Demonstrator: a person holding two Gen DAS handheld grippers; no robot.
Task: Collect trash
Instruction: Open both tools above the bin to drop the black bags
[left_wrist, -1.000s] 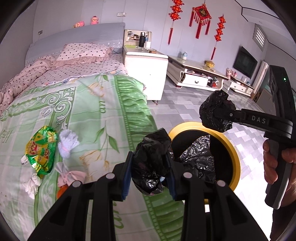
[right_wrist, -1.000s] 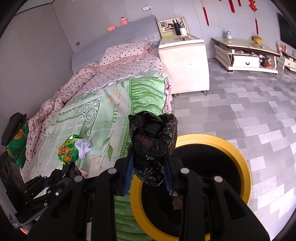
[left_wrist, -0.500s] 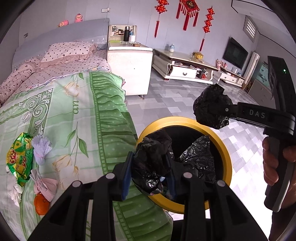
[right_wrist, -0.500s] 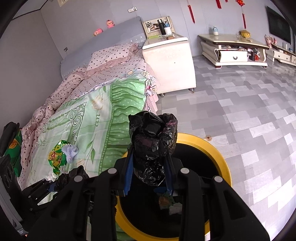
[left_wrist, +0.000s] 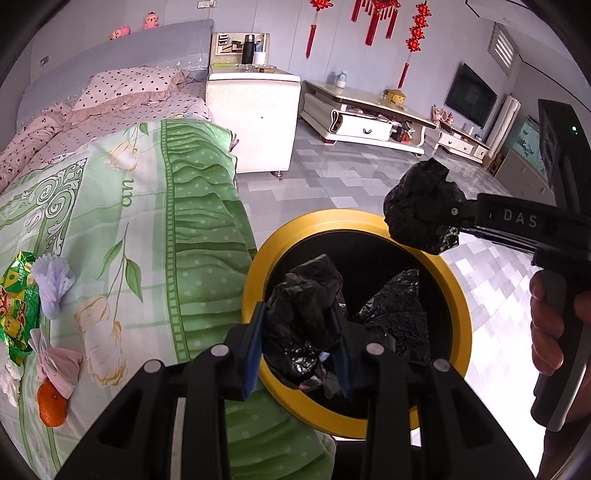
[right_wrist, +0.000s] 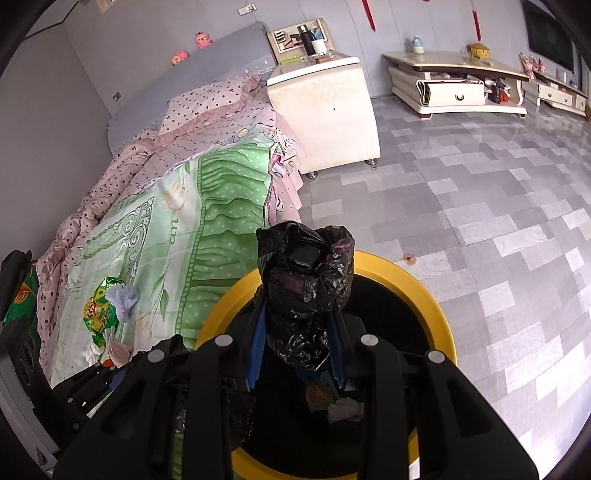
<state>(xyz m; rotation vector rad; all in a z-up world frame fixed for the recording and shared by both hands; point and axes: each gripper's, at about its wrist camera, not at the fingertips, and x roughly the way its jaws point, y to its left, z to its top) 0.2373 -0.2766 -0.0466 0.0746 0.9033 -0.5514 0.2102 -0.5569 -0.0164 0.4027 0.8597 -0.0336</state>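
Note:
My left gripper (left_wrist: 299, 350) is shut on a crumpled black plastic bag (left_wrist: 303, 314) and holds it over the near rim of a yellow-rimmed trash bin (left_wrist: 458, 295) beside the bed. My right gripper (right_wrist: 299, 347) is shut on another black plastic bag (right_wrist: 306, 273) above the same bin (right_wrist: 432, 306). In the left wrist view the right gripper (left_wrist: 454, 218) holds its bag (left_wrist: 421, 210) over the bin's far rim. A black liner and scraps lie inside the bin. A green snack wrapper (left_wrist: 16, 291), tissues (left_wrist: 51, 280) and an orange (left_wrist: 51, 404) lie on the bed.
The green floral bedspread (left_wrist: 147, 221) hangs down against the bin's left side. A white nightstand (left_wrist: 255, 110) stands beyond the bed, and a low TV cabinet (left_wrist: 369, 114) runs along the far wall. Grey tiled floor (right_wrist: 480, 203) spreads to the right.
Both grippers have moved right, away from the bed and over the bin, each still holding its black bag. The bin now sits fully under them.

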